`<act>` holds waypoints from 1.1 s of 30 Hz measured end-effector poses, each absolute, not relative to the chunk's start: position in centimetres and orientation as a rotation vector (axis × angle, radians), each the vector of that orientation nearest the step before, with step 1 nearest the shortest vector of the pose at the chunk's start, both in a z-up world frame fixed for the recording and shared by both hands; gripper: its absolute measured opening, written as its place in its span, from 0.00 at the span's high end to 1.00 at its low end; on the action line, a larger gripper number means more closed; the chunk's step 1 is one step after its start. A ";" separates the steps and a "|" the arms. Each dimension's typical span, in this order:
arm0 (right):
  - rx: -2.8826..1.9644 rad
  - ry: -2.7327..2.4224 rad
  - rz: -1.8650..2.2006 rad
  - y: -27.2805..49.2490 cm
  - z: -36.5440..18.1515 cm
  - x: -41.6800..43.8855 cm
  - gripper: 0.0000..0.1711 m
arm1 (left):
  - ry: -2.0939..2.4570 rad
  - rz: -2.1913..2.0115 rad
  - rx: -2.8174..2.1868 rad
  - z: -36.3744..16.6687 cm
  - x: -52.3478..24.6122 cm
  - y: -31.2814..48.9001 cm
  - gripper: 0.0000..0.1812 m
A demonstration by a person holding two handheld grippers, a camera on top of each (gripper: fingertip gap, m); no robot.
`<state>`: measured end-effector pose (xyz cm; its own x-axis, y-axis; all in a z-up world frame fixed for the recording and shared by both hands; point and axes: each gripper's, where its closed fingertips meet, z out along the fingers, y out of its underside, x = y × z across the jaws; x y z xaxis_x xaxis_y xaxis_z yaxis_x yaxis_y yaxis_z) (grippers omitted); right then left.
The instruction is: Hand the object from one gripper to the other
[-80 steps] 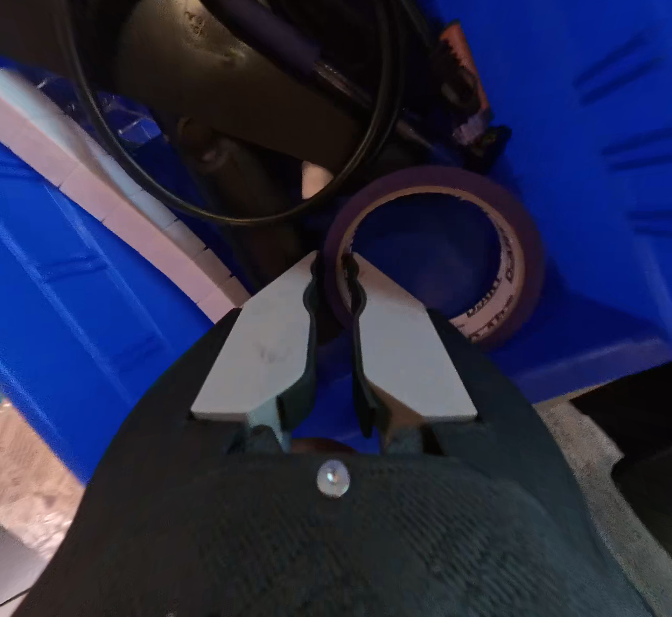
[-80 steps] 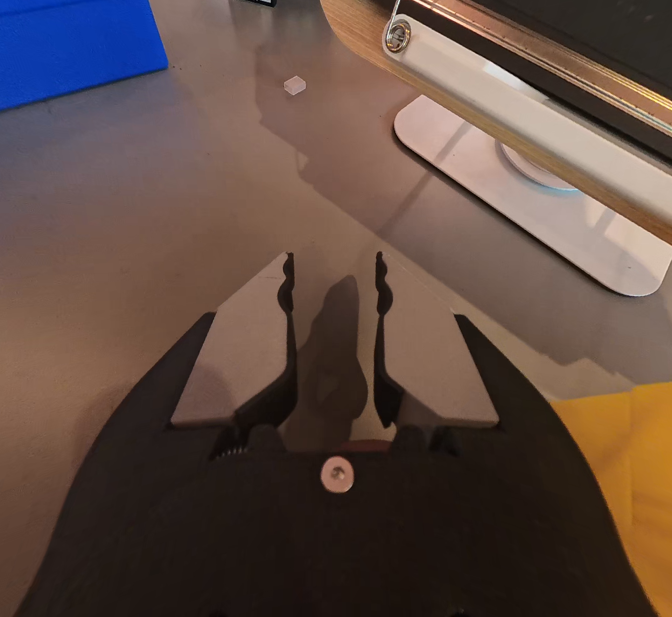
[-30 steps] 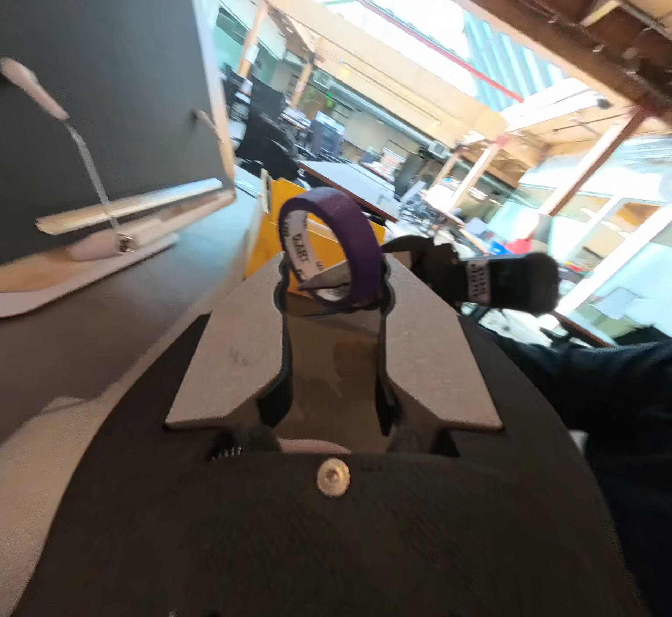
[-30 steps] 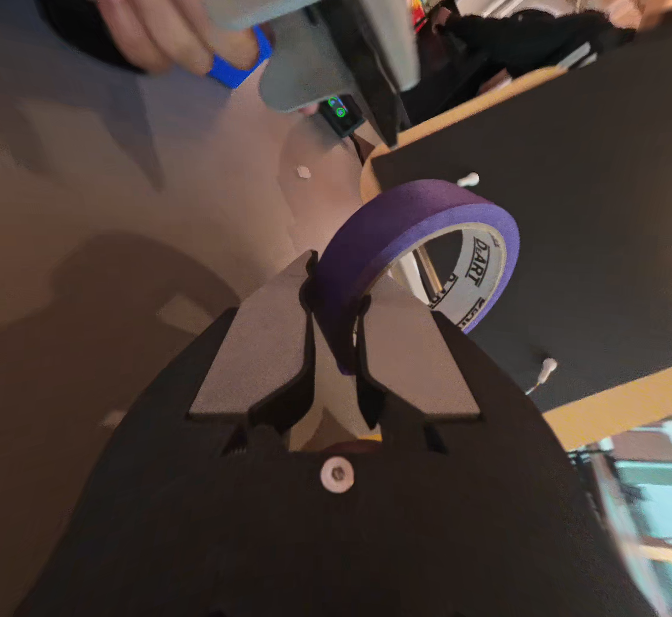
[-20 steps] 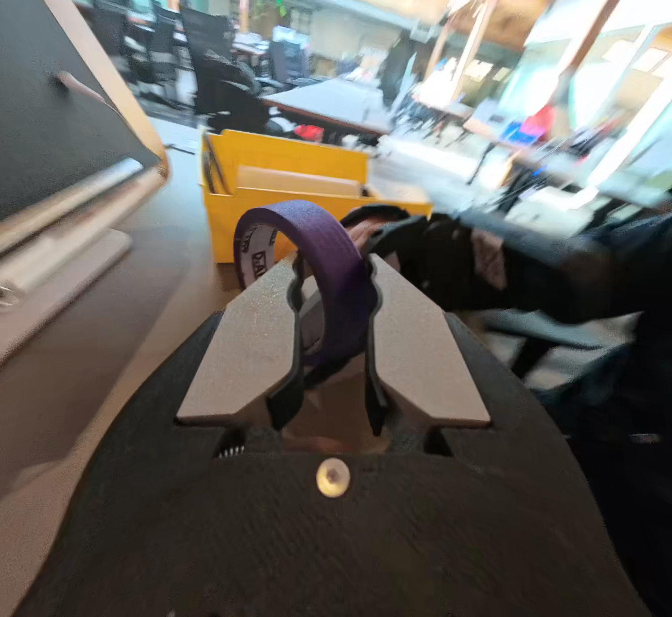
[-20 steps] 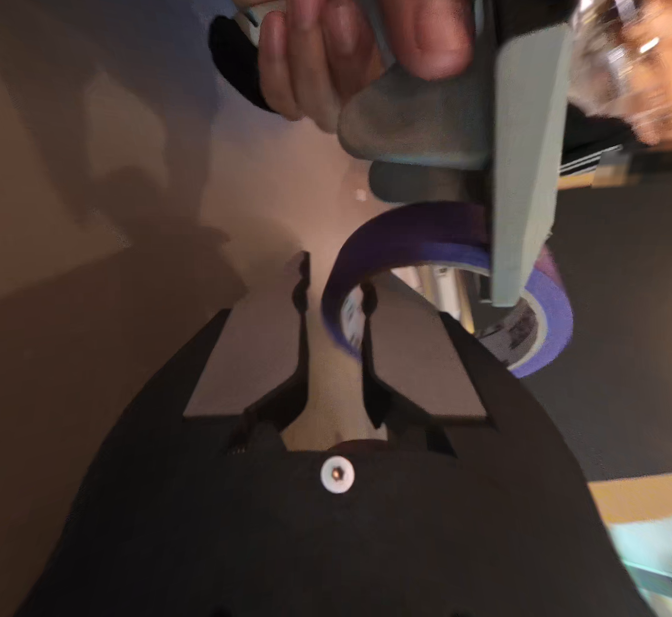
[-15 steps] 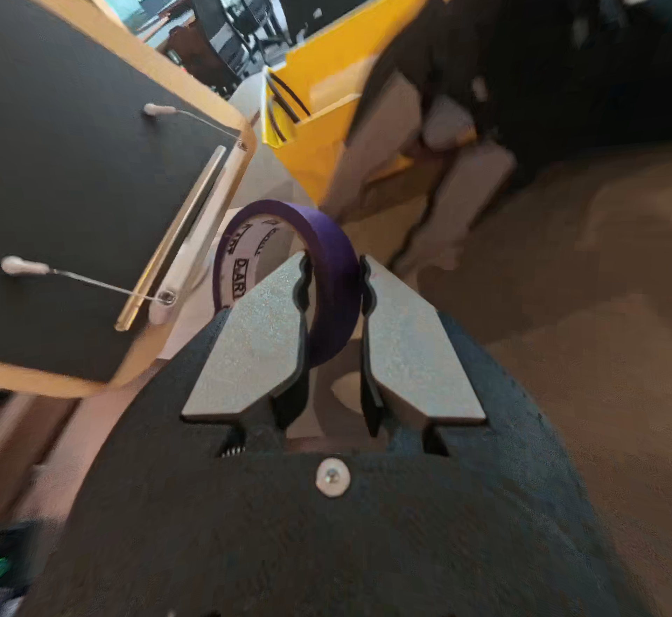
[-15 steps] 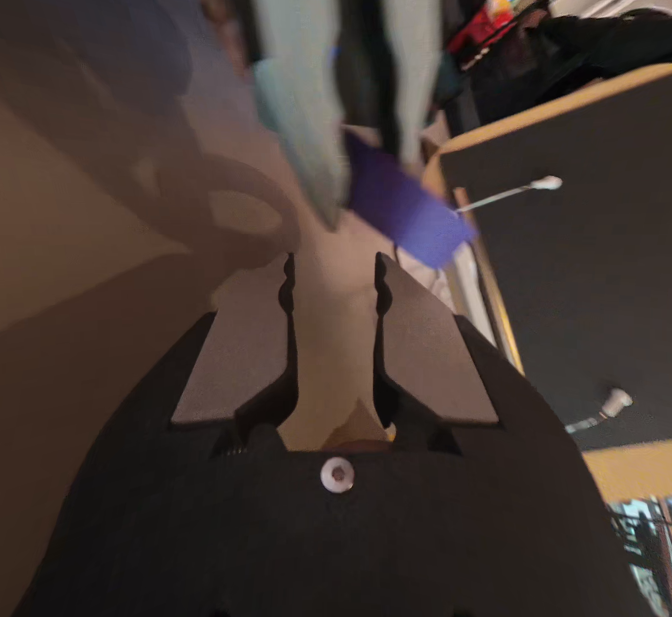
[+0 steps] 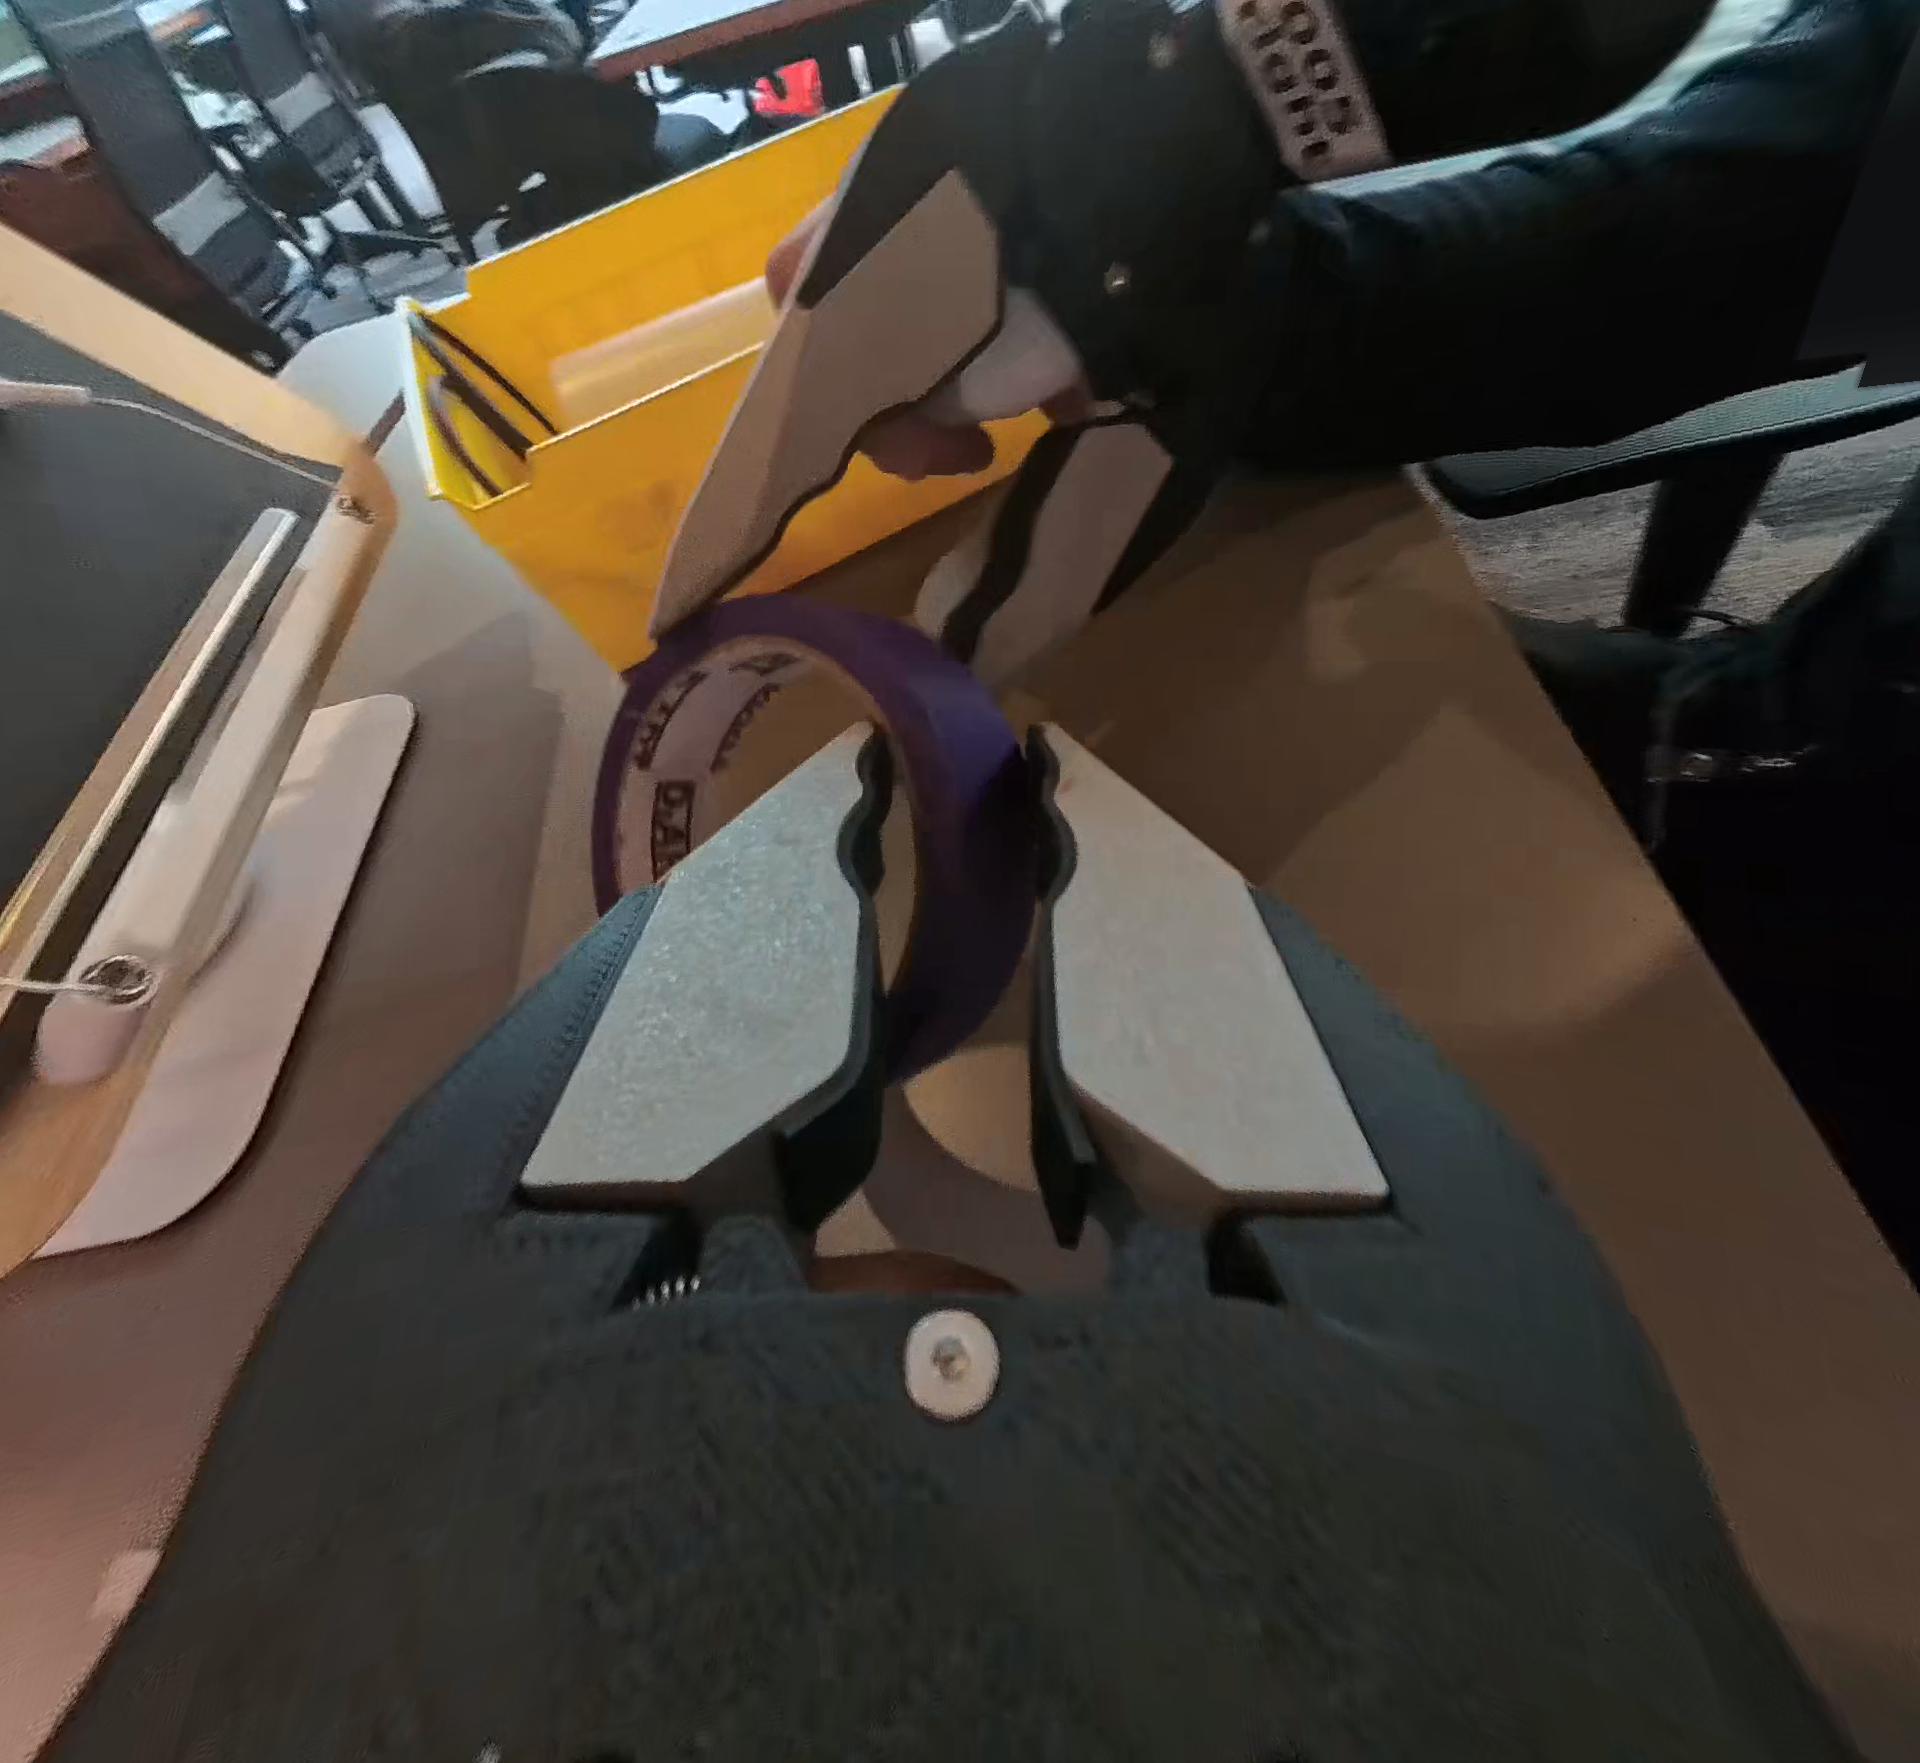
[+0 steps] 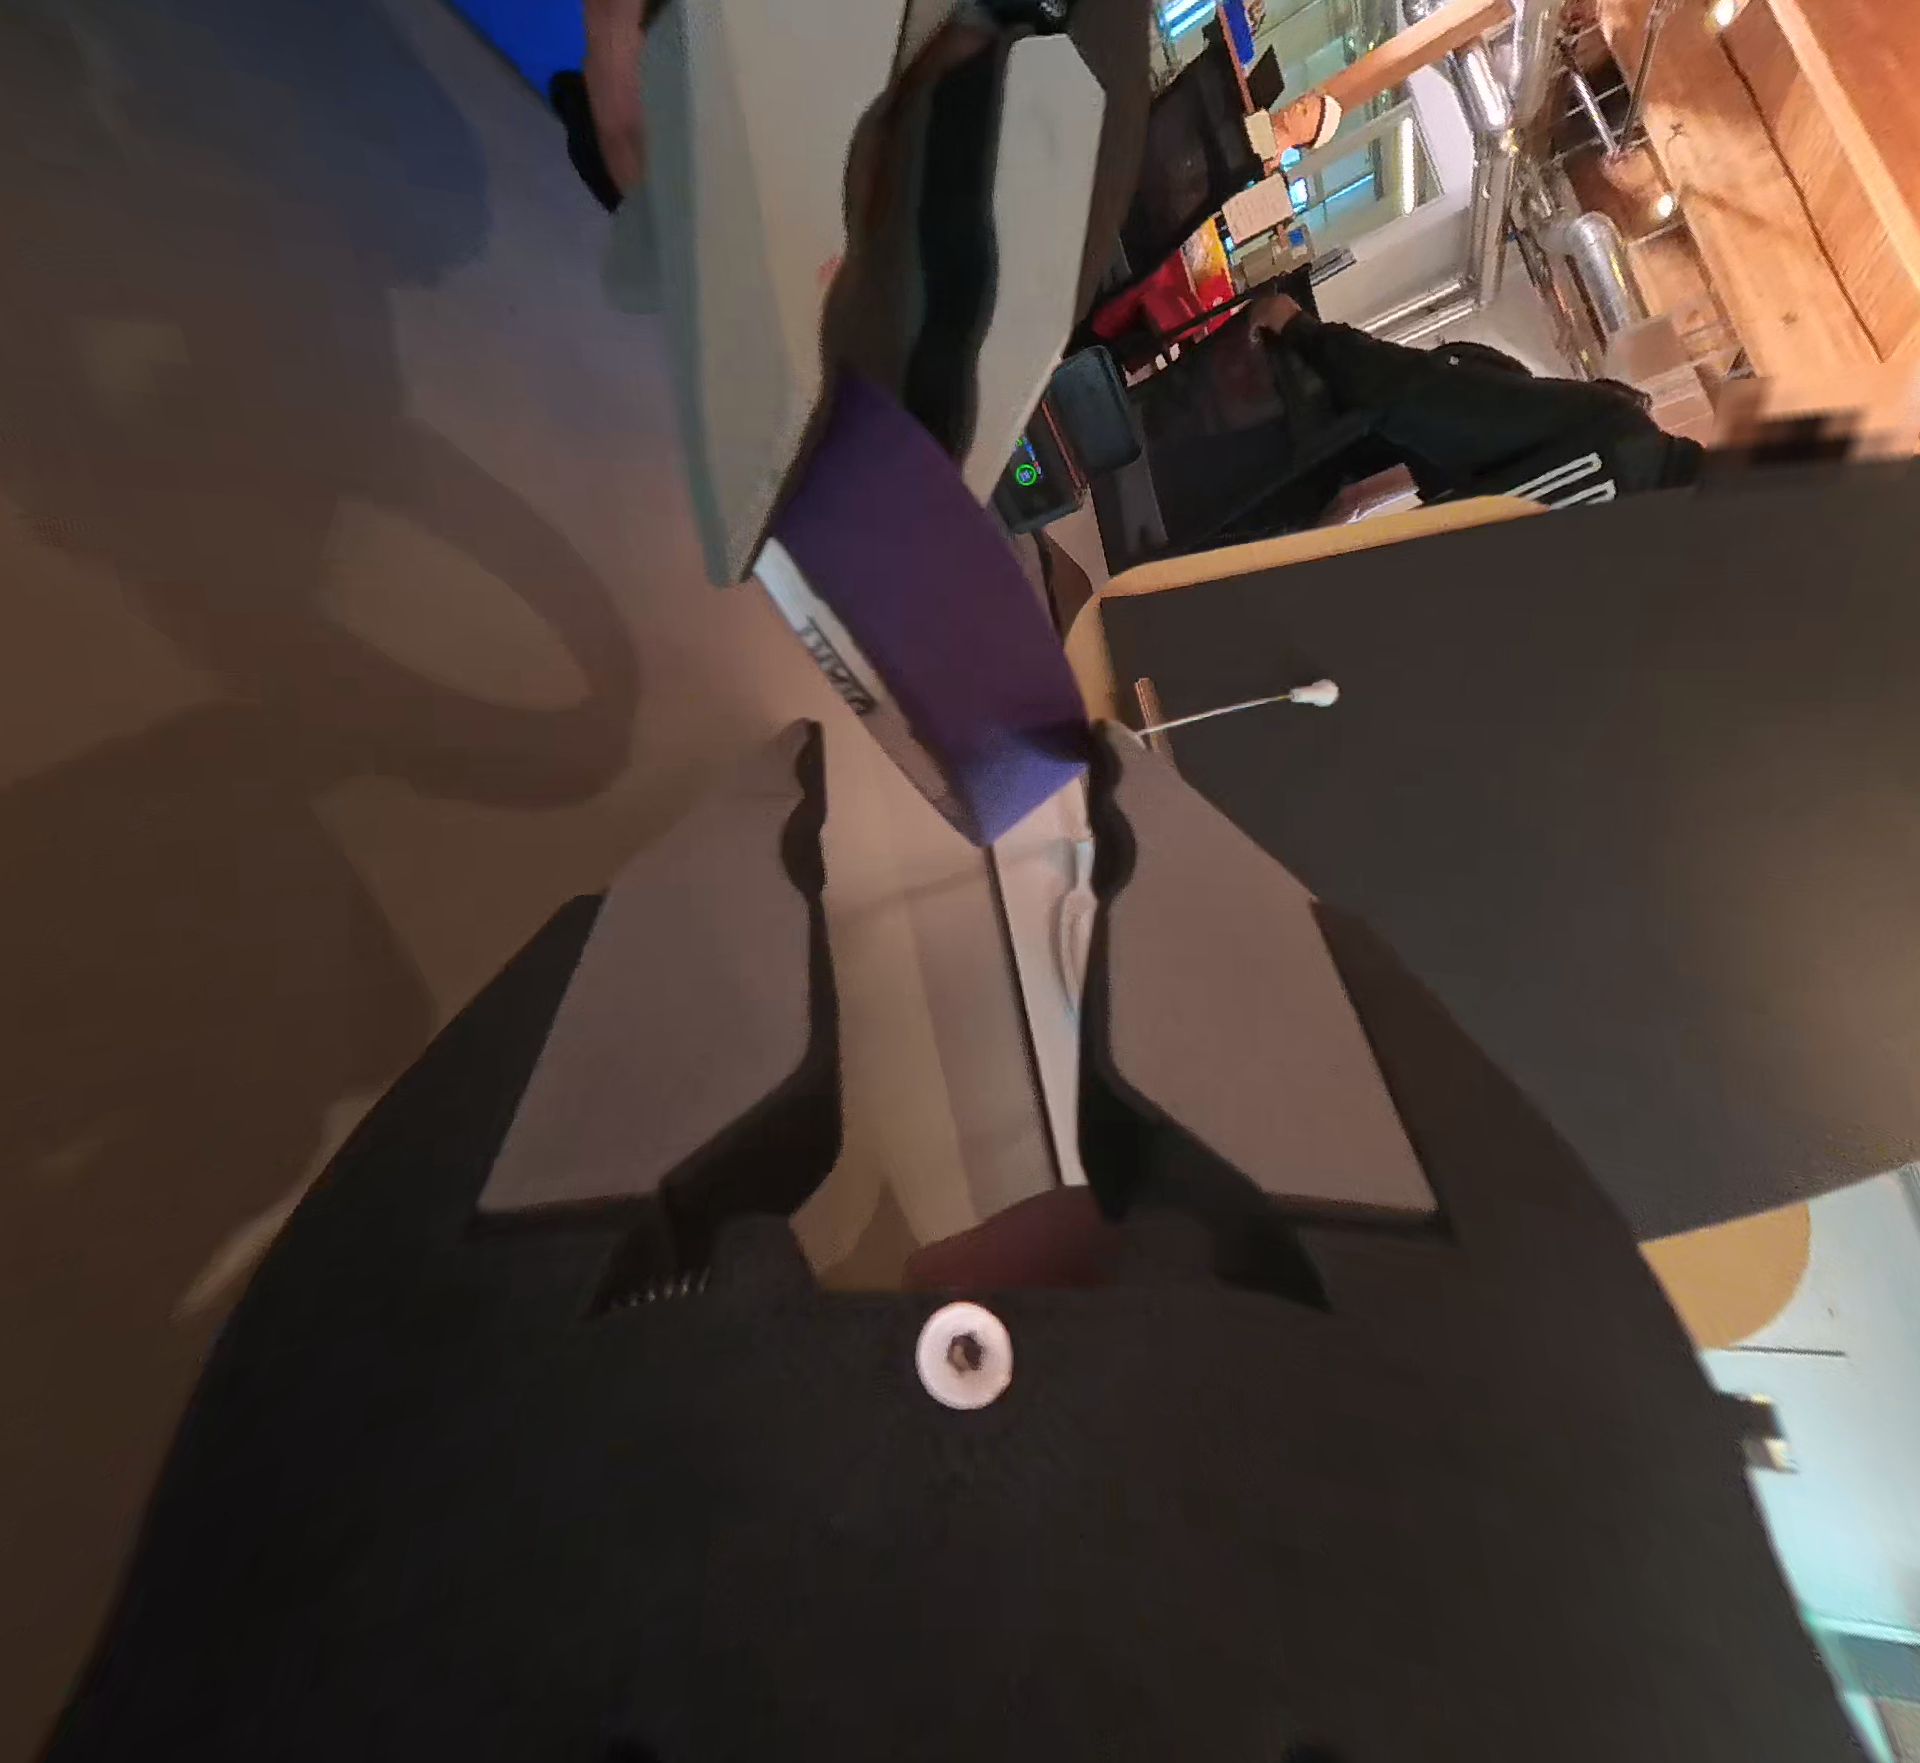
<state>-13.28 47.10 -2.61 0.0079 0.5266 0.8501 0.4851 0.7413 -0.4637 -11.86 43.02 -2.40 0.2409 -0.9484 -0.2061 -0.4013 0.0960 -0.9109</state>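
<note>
Since half a second ago the right gripper (image 9: 831, 633) is swinging back to the single purple roll of masking tape (image 9: 966, 778); its tongs are gaping wide, empty, tips straddling the far rim; the left gripper (image 9: 951, 799) is pinching the near rim; re-grasp looks pending, needing right closure before left release; two grippers, one yellow plastic bin (image 9: 623, 487).

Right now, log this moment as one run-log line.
left gripper: shut on purple tape roll | right gripper: open, empty, facing roll | yellow bin: behind | handover: not done

Tape roll (image 10: 914, 612) partly hidden behind left tongs (image 10: 873, 425).
</note>
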 end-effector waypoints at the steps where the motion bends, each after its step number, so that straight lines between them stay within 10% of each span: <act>1: -0.852 -1.613 0.063 47.3 -2.5 -13.3 0.77 | 1.341 -0.691 -1.482 -2.4 -11.7 42.8 0.87; 11: -0.956 -1.624 0.157 47.8 -3.3 -13.7 0.84 | 1.320 -0.815 -1.466 -2.0 -11.3 42.1 0.86; 33: -2.110 -1.272 1.166 50.3 -7.4 -10.8 0.89 | 1.518 0.680 -0.955 -4.7 -12.2 46.3 0.67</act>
